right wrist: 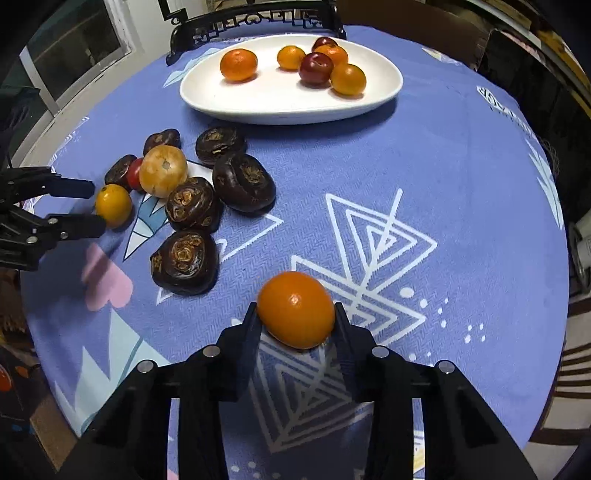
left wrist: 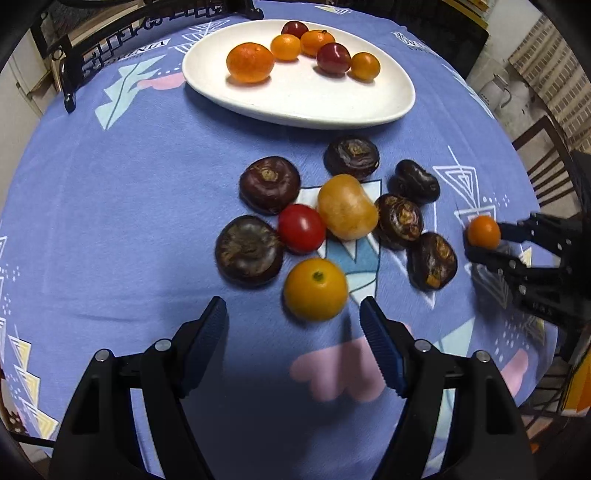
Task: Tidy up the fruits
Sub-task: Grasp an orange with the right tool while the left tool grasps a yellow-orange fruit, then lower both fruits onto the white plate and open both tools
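Note:
A white oval plate (left wrist: 295, 107) (right wrist: 280, 110) at the far side of the table holds several small oranges and red plums. Nearer lies a cluster of dark brown water chestnuts (left wrist: 269, 184) (right wrist: 243, 182), with a red tomato (left wrist: 301, 228) and a pale amber fruit (left wrist: 347, 206) (right wrist: 162, 170) among them. My left gripper (left wrist: 293, 306) (right wrist: 90, 206) stands open, and a yellow-orange fruit (left wrist: 316, 290) (right wrist: 113, 205) lies on the cloth just ahead of its tips, untouched. My right gripper (right wrist: 295, 310) (left wrist: 487, 242) is shut on a small orange (right wrist: 295, 314) (left wrist: 484, 231), right of the cluster.
The round table wears a blue patterned cloth (left wrist: 110, 221) (right wrist: 443, 184). A black ornate chair back (left wrist: 147, 22) (right wrist: 251, 18) rises behind the plate. A wooden chair (left wrist: 546, 158) stands off the table's right edge.

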A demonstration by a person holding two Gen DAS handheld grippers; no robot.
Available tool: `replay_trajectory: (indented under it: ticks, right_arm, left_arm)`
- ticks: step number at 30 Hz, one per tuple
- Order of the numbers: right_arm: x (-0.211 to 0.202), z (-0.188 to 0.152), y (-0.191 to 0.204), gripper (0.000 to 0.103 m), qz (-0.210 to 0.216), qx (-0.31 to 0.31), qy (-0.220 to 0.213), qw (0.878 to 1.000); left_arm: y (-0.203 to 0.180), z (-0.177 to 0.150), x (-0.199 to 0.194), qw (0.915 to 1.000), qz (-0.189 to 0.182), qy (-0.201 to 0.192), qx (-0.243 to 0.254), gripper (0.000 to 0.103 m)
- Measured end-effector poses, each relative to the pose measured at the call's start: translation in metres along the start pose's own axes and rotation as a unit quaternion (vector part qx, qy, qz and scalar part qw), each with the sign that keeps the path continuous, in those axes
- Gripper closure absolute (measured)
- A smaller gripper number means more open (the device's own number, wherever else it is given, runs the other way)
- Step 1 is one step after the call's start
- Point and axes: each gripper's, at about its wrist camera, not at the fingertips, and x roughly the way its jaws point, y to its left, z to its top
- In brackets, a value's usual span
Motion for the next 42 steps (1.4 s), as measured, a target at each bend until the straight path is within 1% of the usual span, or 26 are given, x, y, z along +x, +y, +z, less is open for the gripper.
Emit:
replay_trajectory:
  ticks: [3,6,7,8,9,10,11,13,15,21,23,26,30,33,37,39,42]
  right_arm:
    - [-0.003,-0.001,0.002,0.064,0.0,-0.003,0.001,1.0]
    - [-0.004,-0.004,0.0,0.064,0.004,0.002,0.003,1.0]
    - [-0.005,-0.006,0.0,0.064,0.006,0.004,0.001,1.0]
    - [-0.006,-0.006,0.0,0.064,0.008,0.005,0.001,1.0]
    - [-0.005,-0.006,-0.001,0.064,0.008,0.005,0.0,1.0]
    - [-0.005,-0.007,0.0,0.064,0.009,0.006,-0.001,1.0]
    - [-0.006,-0.007,-0.001,0.064,0.011,0.008,-0.003,1.0]
    - [-0.008,-0.008,0.0,0.064,0.016,0.012,-0.006,1.0]
    - [-0.011,-0.008,0.0,0.064,0.019,0.014,-0.01,1.0]
    - [-0.014,-0.01,0.0,0.064,0.023,0.026,-0.01,0.999]
    - [-0.016,-0.01,0.0,0.064,0.028,0.033,-0.011,0.999]
    - [-0.026,-0.002,0.0,0.064,0.039,0.044,-0.024,0.998]
    - [-0.05,0.024,0.001,0.064,0.049,0.048,-0.065,0.996]
    - [-0.073,0.051,0.003,0.064,0.047,0.042,-0.107,0.992]
    - [-0.104,0.089,0.005,0.064,0.052,0.04,-0.169,0.984]
    - [-0.114,0.104,0.005,0.064,0.055,0.044,-0.19,0.979]
    - [-0.126,0.125,0.003,0.064,0.058,0.05,-0.219,0.973]
  left_arm:
    - [-0.005,0.003,0.003,1.0,-0.004,-0.001,-0.006,0.03]
    - [-0.007,0.005,0.008,0.9998,-0.002,0.006,-0.018,0.032]
    - [-0.008,0.006,0.011,0.9997,0.004,0.011,-0.023,0.037]
    - [-0.008,0.006,0.015,0.9995,0.006,0.018,-0.024,0.053]
    - [-0.009,0.007,0.016,0.9995,0.012,0.019,-0.024,0.055]
    - [-0.009,0.009,0.016,0.9996,0.01,0.014,-0.023,0.066]
    - [-0.008,0.009,0.016,0.9995,0.002,0.016,-0.026,0.067]
    - [-0.005,0.009,0.016,0.9993,-0.001,0.017,-0.032,0.067]
    - [-0.005,0.007,0.014,0.9996,0.002,0.015,-0.026,0.067]
    - [-0.007,0.003,-0.002,0.9999,-0.007,0.003,-0.009,0.067]
    - [-0.005,0.007,-0.009,0.9999,-0.006,-0.001,-0.009,0.067]
    - [-0.002,0.017,-0.025,0.9998,0.003,-0.021,-0.007,0.067]
    - [0.004,0.046,-0.049,0.9979,0.021,-0.061,0.006,0.067]
    - [0.006,0.076,-0.069,0.9947,0.036,-0.095,0.015,0.067]
    - [0.005,0.107,-0.094,0.9896,0.05,-0.132,0.025,0.067]
    - [0.003,0.123,-0.102,0.9873,0.057,-0.146,0.025,0.067]
    - [0.001,0.135,-0.107,0.9864,0.056,-0.153,0.019,0.067]
